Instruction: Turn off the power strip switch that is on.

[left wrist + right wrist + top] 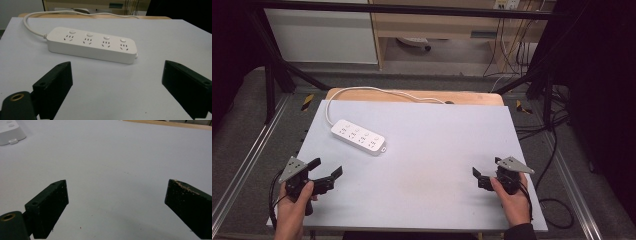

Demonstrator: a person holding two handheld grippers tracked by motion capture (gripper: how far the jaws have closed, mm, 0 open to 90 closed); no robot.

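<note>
A long white plastic power strip (358, 136) with four sockets and four round buttons lies flat on the pale grey tabletop (432, 165), and its white cable (362, 91) loops away from its far end toward the table's back edge. The left gripper (326, 167) sits on the person's side of the strip, near it but not touching, its black jaws spread wide and aimed at the strip's long side, probably lined up for a grasp. The right gripper (475, 173) rests well apart from the strip, off its cable-free end, jaws also wide and holding nothing, seemingly waiting.
</note>
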